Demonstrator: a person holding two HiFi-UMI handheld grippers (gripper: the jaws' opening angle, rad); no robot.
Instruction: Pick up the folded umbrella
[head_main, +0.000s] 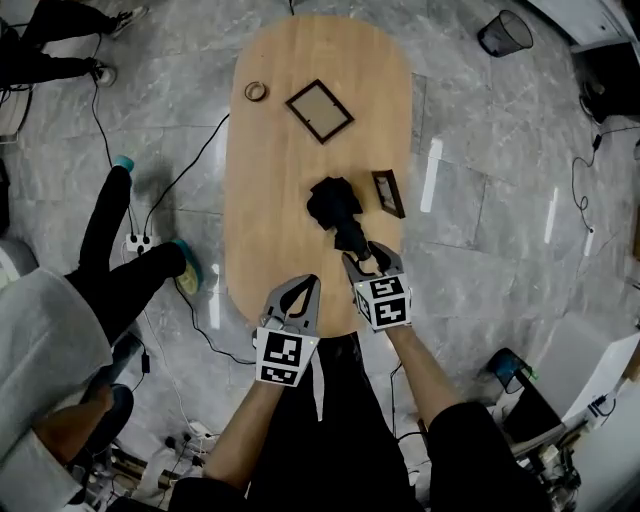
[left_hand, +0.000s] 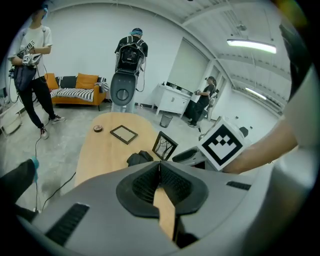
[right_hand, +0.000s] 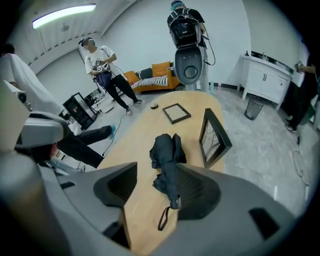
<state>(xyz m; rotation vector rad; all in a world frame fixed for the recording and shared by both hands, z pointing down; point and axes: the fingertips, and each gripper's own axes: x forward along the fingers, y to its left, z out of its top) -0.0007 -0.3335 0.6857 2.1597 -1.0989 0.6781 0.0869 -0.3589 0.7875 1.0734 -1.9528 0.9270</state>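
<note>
My right gripper (head_main: 365, 258) hangs with jaws wide apart over the near end of the umbrella (right_hand: 166, 165), nothing pinched yet. It lies on the table (head_main: 270, 120), long axis running away from me, handle and strap nearest, lined up between my jaws. My left gripper (head_main: 305, 285), jaws together and empty, sits off to the left, less well placed.

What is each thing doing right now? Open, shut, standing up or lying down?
umbrella: folded, lying on the table.
small picture frame: standing up beside the umbrella.
big picture frame: lying flat.
tape roll: lying flat.
left gripper: shut, empty.
right gripper: open, with the umbrella's handle end between its jaws.
</note>
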